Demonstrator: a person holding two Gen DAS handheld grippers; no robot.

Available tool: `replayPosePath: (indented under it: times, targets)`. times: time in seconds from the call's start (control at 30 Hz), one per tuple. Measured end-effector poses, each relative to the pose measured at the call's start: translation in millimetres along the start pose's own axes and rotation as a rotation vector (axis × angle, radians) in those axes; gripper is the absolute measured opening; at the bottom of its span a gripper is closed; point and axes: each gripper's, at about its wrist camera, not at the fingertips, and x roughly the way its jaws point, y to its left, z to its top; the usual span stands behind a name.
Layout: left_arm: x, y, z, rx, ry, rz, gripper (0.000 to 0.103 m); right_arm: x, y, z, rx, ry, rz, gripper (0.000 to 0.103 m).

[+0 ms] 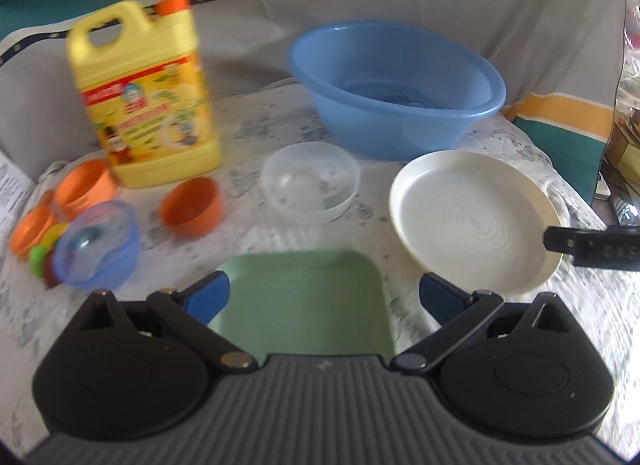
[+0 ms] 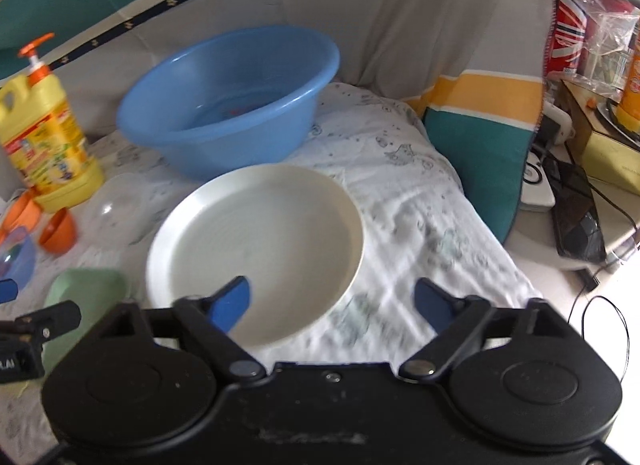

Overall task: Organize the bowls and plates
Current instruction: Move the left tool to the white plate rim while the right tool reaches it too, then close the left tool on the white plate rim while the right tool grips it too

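Note:
A pale green square plate (image 1: 304,305) lies on the patterned cloth, its far edge between the fingers of my open left gripper (image 1: 324,297); the pads do not touch it. To its right sits a white round plate (image 1: 476,221). In the right wrist view my right gripper (image 2: 334,299) stands open over the near rim of the white plate (image 2: 256,241). One finger is above the dish and the other above the cloth, neither pressing. A clear bowl (image 1: 310,181), an orange bowl (image 1: 192,205) and a blue-tinted bowl (image 1: 98,245) stand further left.
A big blue basin (image 1: 396,85) stands at the back, a yellow detergent jug (image 1: 144,97) at the back left. More orange bowls (image 1: 84,185) cluster at the left edge. The cloth drops off at the right toward a cluttered side table (image 2: 580,205) with cables.

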Motion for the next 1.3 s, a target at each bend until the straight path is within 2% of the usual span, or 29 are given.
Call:
replayPosePath:
  times: [0.17,0.27,0.3,0.43,0.53,0.67,0.7,0.73,0.8,0.9,1.0,1.07,1.1,1.13,1.3]
  targets:
    - [26,-18,13,0.002,0.02,-0.024,0.103,39,-22,12,0.032,0.054,-0.017,0.031]
    - [37,-27,18,0.016,0.019,-0.034,0.102,46,-28,8,0.015,0.06,0.006,0.021]
    - [41,-30,19,0.018,0.018,-0.043,0.099,45,-27,6,-0.002,0.061,0.022,0.017]
    - [55,-42,24,0.03,0.04,-0.088,0.082,34,-17,-4,-0.088,0.053,0.037,0.016]
    - [64,-50,27,0.038,0.06,-0.11,0.073,31,-20,-6,-0.087,0.057,0.046,0.016]
    - [78,-57,29,0.049,0.095,-0.114,0.072,29,-25,-5,-0.09,0.073,0.067,0.016]
    - [82,-58,29,0.05,0.105,-0.118,0.068,29,-27,-4,-0.086,0.079,0.076,0.016]
    - [85,-59,29,0.051,0.116,-0.127,0.058,31,-29,-2,-0.085,0.083,0.081,0.017]
    - [85,-59,29,0.043,0.121,-0.153,0.052,33,-31,2,-0.087,0.074,0.083,0.021]
    - [83,-62,28,0.074,0.117,-0.146,0.051,42,-34,12,-0.078,0.059,0.075,0.021]
    - [84,-63,28,0.075,0.116,-0.13,0.06,54,-35,21,-0.063,0.051,0.067,0.021]
    - [86,-62,29,0.068,0.11,-0.141,0.06,60,-33,24,-0.067,0.042,0.074,0.023]
    - [86,-62,29,0.066,0.108,-0.155,0.058,61,-30,24,-0.076,0.036,0.069,0.023]
    - [86,-64,29,0.069,0.105,-0.173,0.049,62,-27,24,-0.086,0.029,0.063,0.023]
    - [78,-66,29,0.073,0.118,-0.18,0.047,51,-22,16,-0.1,0.022,0.044,0.024]
